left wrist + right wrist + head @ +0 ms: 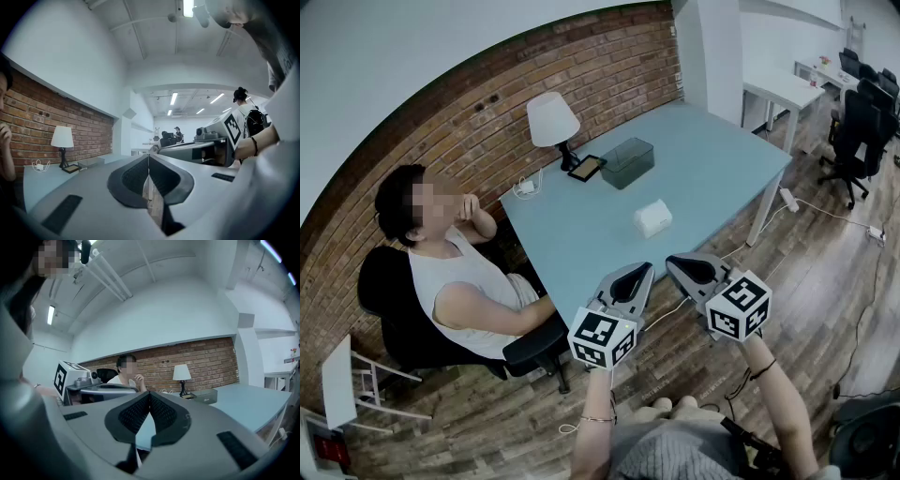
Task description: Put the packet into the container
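A white packet (652, 217) lies on the light blue table (722, 169), right of its middle. The clear container (627, 162) stands further back, near the lamp; it also shows as a clear box (91, 162) in the left gripper view and a clear box (204, 395) in the right gripper view. My left gripper (647, 269) and right gripper (672, 262) hover side by side at the table's near edge, short of the packet. Both are shut with nothing between the jaws, which meet in the left gripper (149, 157) view and the right gripper (150, 394) view. The packet is hidden in both gripper views.
A white lamp (553, 122) and a dark tablet (587, 168) stand beside the container by the brick wall. A person (450, 272) sits in a chair at the table's left end. A white desk (783, 92) and office chairs (859, 122) stand at the back right. Cables cross the wooden floor.
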The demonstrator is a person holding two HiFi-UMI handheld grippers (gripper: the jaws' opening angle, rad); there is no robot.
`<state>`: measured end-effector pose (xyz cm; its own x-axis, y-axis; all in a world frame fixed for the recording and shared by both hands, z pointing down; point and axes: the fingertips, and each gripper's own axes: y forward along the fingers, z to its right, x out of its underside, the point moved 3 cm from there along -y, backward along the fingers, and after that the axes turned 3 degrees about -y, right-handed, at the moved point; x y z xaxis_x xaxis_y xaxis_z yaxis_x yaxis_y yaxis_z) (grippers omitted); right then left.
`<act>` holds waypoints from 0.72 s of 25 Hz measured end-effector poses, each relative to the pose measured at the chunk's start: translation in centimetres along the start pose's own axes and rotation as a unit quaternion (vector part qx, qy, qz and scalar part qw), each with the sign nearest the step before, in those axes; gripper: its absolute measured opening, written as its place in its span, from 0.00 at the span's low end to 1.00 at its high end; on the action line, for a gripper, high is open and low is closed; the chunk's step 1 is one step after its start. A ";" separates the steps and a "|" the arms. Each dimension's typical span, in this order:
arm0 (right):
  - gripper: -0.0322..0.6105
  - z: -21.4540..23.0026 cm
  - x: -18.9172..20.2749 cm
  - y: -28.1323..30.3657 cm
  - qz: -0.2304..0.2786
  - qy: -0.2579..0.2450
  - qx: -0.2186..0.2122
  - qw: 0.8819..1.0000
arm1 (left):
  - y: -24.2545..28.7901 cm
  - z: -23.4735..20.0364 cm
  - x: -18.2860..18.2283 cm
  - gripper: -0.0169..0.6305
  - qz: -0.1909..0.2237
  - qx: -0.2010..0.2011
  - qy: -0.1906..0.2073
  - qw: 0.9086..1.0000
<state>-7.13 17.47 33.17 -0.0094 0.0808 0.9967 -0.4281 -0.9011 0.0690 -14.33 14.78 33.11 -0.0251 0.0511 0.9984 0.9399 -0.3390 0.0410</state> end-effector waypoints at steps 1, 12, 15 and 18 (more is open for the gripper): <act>0.07 0.0 0.0 0.0 0.000 -0.001 0.000 1.000 | 0.0 0.1 0.0 0.04 0.001 0.000 0.001 1.000; 0.07 0.5 -0.3 0.2 -0.001 -0.004 -0.002 1.000 | 0.7 -0.2 -0.3 0.04 0.001 0.000 0.003 1.000; 0.07 0.8 0.0 0.1 -0.002 -0.005 -0.003 1.000 | 0.9 -0.1 -0.1 0.04 -0.001 -0.001 0.003 1.000; 0.07 1.1 0.3 0.2 -0.001 -0.002 -0.003 1.000 | 1.2 -0.2 0.1 0.04 -0.001 -0.003 0.003 1.000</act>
<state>-6.20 16.86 33.49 -0.0053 0.0812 0.9967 -0.4331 -0.8985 0.0709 -13.30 14.24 33.28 -0.0297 0.0468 0.9985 0.9381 -0.3436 0.0440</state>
